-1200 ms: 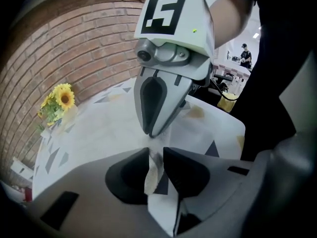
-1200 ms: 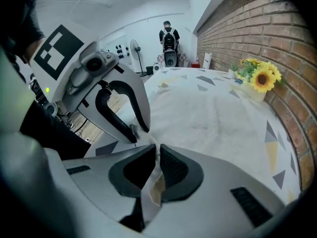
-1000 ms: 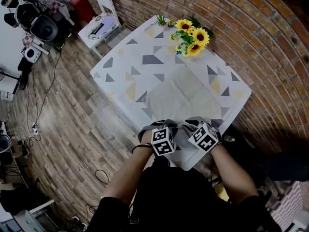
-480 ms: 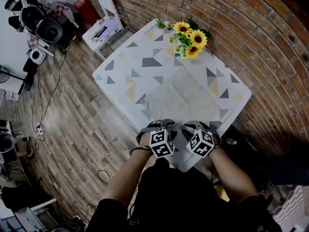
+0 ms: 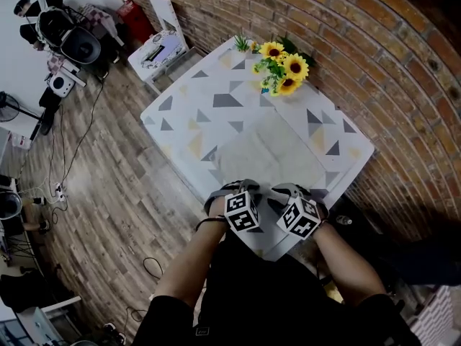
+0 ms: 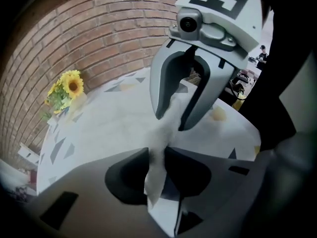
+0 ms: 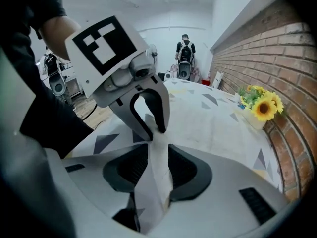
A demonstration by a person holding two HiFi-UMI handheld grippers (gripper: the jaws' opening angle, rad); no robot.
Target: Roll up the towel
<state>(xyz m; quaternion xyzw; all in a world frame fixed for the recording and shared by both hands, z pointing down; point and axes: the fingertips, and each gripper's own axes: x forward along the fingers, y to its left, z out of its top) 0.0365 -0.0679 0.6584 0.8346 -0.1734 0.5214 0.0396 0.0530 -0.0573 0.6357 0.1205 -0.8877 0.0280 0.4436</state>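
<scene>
A pale towel (image 5: 270, 150) lies flat on the table (image 5: 209, 96), which has a triangle-patterned cloth. Both grippers sit side by side at the towel's near edge. My left gripper (image 5: 241, 193) pinches a raised fold of towel (image 6: 157, 167); its jaws are closing and the cloth is squeezed in the narrow gap (image 6: 156, 152). My right gripper (image 5: 292, 197) holds the same edge; its jaws are opening, and a strip of towel (image 7: 157, 177) fills the gap between the pads (image 7: 158, 150). Each gripper view also shows the other gripper (image 6: 172, 122) (image 7: 151, 133) with towel at its tips.
A bunch of sunflowers (image 5: 284, 67) stands at the table's far edge by the brick wall. A white chair (image 5: 160, 42) and camera gear (image 5: 68, 38) stand on the wooden floor to the left. A person (image 7: 184, 58) stands far off in the room.
Both grippers stay at the towel's near edge. The right gripper's cube has rolled a little; the towel lies as before.
</scene>
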